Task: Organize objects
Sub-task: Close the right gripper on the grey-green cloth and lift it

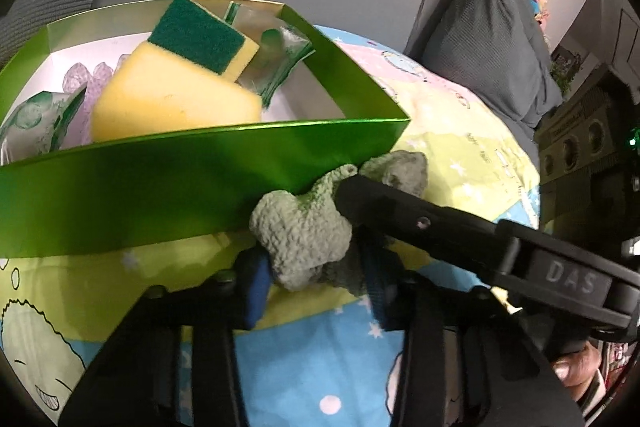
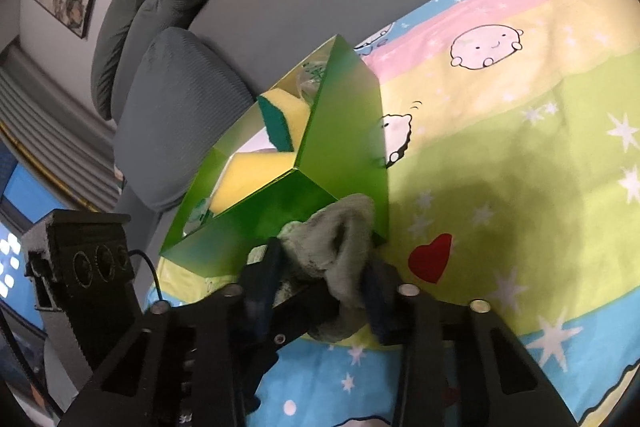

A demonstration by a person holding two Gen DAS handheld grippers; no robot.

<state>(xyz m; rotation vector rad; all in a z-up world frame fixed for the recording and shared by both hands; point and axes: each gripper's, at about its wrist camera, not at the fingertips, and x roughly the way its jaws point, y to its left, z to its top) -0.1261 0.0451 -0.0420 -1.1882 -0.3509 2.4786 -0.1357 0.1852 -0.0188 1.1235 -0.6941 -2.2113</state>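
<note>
A grey-green knitted cloth (image 1: 304,227) lies bunched on the bedsheet against the near wall of a green box (image 1: 200,155). My left gripper (image 1: 314,267) is shut on it, blue pads pressing its lower part from both sides. A black finger (image 1: 400,207) of the right gripper reaches in from the right over the cloth. In the right wrist view the same cloth (image 2: 340,235) sits at the green box's (image 2: 344,115) corner, and my right gripper (image 2: 320,287) is shut on it. The box holds a yellow sponge (image 1: 172,99) and a green-topped sponge (image 1: 192,39).
Clear plastic packets (image 1: 276,55) lie inside the box behind the sponges. A bright cartoon-print bedsheet (image 2: 520,147) covers the bed. Grey pillows (image 2: 176,115) stand behind the box. The left gripper's body (image 2: 80,259) shows at the left, and a person's thumb (image 1: 572,371) at the lower right.
</note>
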